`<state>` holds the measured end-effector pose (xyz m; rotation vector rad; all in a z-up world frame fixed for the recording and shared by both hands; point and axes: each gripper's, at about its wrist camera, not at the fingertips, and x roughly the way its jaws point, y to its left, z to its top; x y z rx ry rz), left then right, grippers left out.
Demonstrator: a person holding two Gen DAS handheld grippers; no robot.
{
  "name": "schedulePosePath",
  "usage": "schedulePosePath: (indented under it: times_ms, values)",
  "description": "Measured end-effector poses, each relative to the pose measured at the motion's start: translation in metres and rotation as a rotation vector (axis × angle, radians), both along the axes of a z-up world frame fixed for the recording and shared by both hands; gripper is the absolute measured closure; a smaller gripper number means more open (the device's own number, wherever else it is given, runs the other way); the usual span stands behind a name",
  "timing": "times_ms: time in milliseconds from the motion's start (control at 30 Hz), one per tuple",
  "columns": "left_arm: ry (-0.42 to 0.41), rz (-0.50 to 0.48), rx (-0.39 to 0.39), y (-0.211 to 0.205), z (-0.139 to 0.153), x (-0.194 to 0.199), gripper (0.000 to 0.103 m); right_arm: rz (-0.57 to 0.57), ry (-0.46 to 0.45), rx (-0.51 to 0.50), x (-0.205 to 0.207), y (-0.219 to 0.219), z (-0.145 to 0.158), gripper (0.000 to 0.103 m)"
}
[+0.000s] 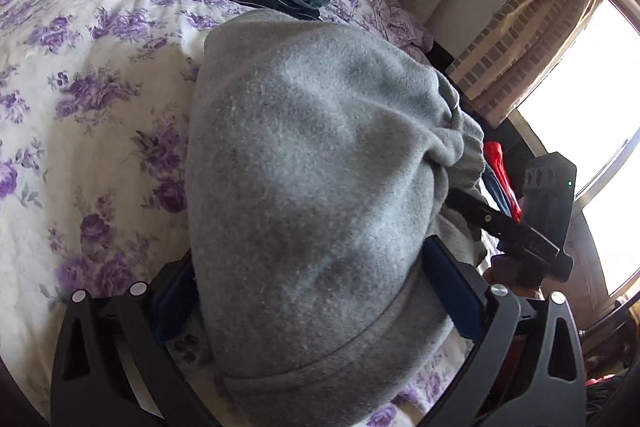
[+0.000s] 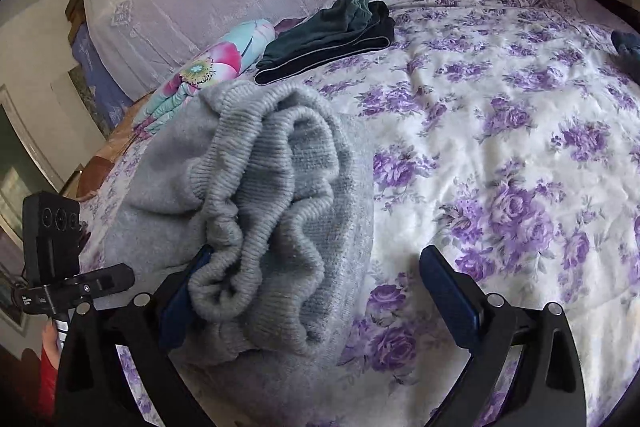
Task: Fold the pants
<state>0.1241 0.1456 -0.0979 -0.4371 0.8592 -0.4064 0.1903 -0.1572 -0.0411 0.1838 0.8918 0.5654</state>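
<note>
While the gray pants (image 1: pixel 304 195) lie bunched on the flowered bedspread (image 2: pixel 500 131), both the left gripper (image 1: pixel 312 303) and right gripper (image 2: pixel 320 291) stand wide; dark folded pants (image 2: pixel 332 31) rest at twelve o'clock. No writing is legible.

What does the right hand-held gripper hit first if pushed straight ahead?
Probably the floral bedspread: the right hand-held gripper is open, with the grey pants' ribbed waistband bunched against its left finger. Depth is unclear, so the fabric may brush first.
</note>
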Motion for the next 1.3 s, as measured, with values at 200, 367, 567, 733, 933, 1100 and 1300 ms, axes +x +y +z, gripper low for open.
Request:
schedulePosePath:
  times_ms: [200,367,567,733,933,1100,1300]
  values:
    - [-0.001,0.003,0.003,-0.002,-0.001,-0.003,0.004,-0.034,-0.107,-0.103,-0.019,0.011,0.007,0.003]
    - [-0.002,0.004,0.003,-0.002,-0.001,-0.003,0.004,-0.067,-0.198,-0.182,-0.032,0.018,0.015,0.003]
    - [-0.002,0.004,0.002,-0.001,-0.002,-0.005,0.004,-0.077,-0.224,-0.196,-0.036,0.015,0.017,0.003]
    - [-0.002,0.003,0.000,-0.001,-0.002,-0.005,0.004,-0.078,-0.223,-0.190,-0.037,0.015,0.017,0.003]
    - [-0.002,0.004,-0.002,0.000,-0.001,-0.004,0.004,-0.093,-0.256,-0.226,-0.041,0.019,0.020,0.003]
    - [-0.005,0.004,-0.012,0.000,0.000,-0.007,0.004,-0.142,-0.372,-0.358,-0.058,0.035,0.025,0.003]
    - [-0.030,0.031,-0.122,0.018,-0.001,-0.018,0.005,-0.120,-0.410,-0.303,-0.067,0.024,0.030,0.003]
